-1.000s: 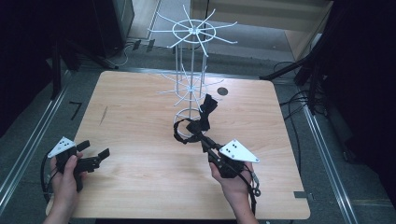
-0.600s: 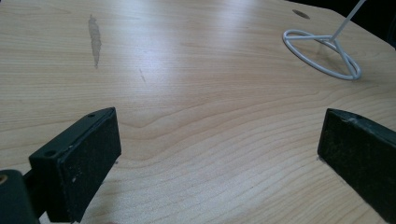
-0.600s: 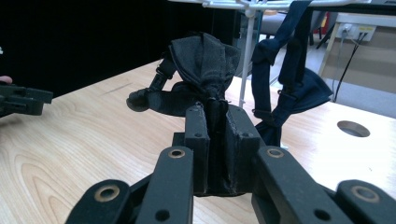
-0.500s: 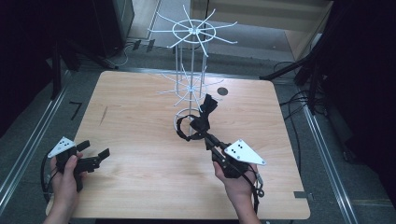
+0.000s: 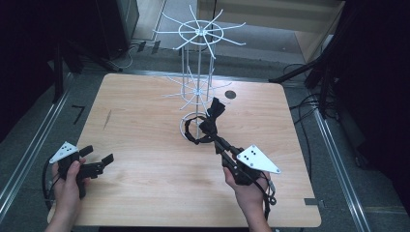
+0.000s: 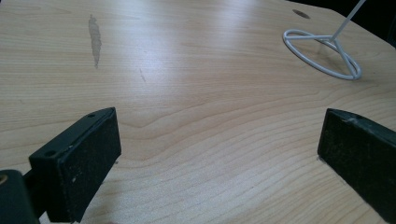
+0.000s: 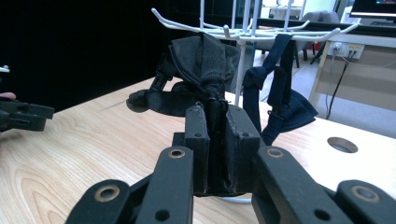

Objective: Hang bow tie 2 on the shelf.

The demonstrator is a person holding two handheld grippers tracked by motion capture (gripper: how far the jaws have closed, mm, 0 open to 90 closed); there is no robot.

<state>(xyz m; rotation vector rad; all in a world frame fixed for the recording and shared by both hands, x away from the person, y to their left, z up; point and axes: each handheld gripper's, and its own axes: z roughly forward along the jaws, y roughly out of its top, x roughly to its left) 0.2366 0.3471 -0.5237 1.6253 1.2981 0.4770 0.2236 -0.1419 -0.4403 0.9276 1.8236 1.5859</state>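
Your right tool is clenched on a black fabric item, apparently a bow tie with a strap, though the dark folds make that hard to confirm. You hold it raised just beside the lower ring of hooks on the white wire rack, above the rack's round base. A second dark tie hangs from a hook close behind it. Your left tool rests low over the worktop, well apart from the rack, its jaws spread wide with nothing between them.
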